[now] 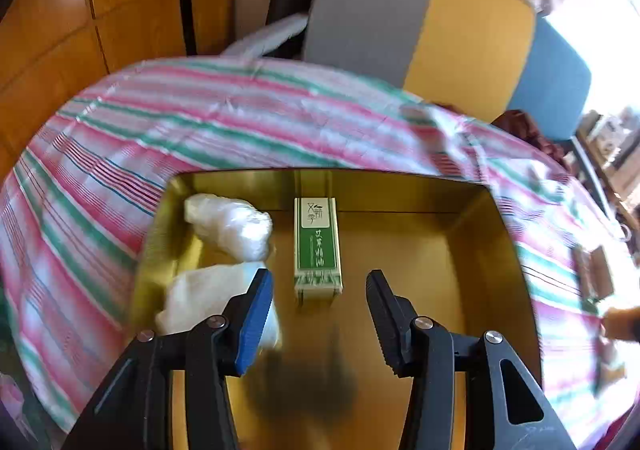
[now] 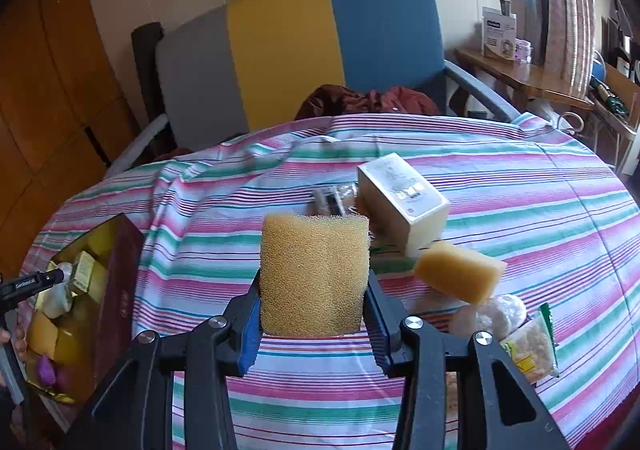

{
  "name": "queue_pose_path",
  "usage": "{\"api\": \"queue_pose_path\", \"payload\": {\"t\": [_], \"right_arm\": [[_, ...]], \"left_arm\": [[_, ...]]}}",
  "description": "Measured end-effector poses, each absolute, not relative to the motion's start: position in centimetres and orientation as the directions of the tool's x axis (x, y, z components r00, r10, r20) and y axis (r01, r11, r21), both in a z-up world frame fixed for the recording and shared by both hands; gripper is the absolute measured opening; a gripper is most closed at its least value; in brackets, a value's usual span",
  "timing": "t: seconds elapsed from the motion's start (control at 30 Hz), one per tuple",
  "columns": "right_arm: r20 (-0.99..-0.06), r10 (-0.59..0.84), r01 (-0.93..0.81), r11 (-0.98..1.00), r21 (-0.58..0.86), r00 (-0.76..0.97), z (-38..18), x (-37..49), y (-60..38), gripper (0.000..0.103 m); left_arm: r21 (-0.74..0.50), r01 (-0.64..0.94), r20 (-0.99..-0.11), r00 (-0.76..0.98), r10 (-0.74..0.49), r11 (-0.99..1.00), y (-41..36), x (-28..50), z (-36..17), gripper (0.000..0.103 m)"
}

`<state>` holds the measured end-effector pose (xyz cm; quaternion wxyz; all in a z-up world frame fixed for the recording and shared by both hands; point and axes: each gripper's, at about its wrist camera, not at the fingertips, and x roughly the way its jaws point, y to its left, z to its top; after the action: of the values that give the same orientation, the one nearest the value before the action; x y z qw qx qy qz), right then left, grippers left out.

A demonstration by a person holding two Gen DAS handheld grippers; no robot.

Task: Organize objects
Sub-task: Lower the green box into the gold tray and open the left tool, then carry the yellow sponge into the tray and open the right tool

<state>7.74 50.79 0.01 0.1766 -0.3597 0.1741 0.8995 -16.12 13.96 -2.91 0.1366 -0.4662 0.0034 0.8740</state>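
Note:
My left gripper (image 1: 320, 290) is open and empty above a gold box (image 1: 400, 186). Inside the box a green and white carton (image 1: 318, 246) lies just ahead of the fingertips, with two white wrapped bundles (image 1: 230, 228) at the left. My right gripper (image 2: 314, 290) is shut on a yellow sponge (image 2: 314, 274) and holds it above the striped cloth (image 2: 520, 202). The gold box with its dark red side (image 2: 116, 290) shows at the far left of the right wrist view, with the left gripper's tip (image 2: 36, 282) over it.
On the cloth to the right lie a cream box (image 2: 404, 198), a second yellow sponge block (image 2: 460, 276), a white wrapped ball (image 2: 504, 310) and a snack packet (image 2: 532, 346). A grey, yellow and blue chair back (image 2: 300, 50) stands behind the table. A wooden cabinet (image 1: 60, 30) is at the left.

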Motion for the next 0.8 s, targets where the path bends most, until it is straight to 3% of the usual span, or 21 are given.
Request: {"api": "queue_pose_path", "payload": {"t": [0.17,0.47,0.8], "right_arm": [[-0.694,0.094,-0.368,-0.893,0.257,-0.713,1.1,7.4,48.8,0.044],[-0.7,-0.204,-0.054,-0.943,0.328,-0.685,4.6,1.9,36.5,0.044],[-0.825,-0.337,0.048,-0.934,0.355,-0.454,-0.5,-7.3,24.7,0.044]], "left_arm": [[-0.143,-0.27,-0.763,-0.582,0.28,-0.952,10.2,-11.1,0.0,0.058],[-0.111,-0.243,-0.723,-0.646,0.246,-0.964,4.4,-7.3,1.0,0.059],[-0.177,-0.203,-0.714,-0.647,0.268,-0.963,0.5,-6.3,0.0,0.064]]}}
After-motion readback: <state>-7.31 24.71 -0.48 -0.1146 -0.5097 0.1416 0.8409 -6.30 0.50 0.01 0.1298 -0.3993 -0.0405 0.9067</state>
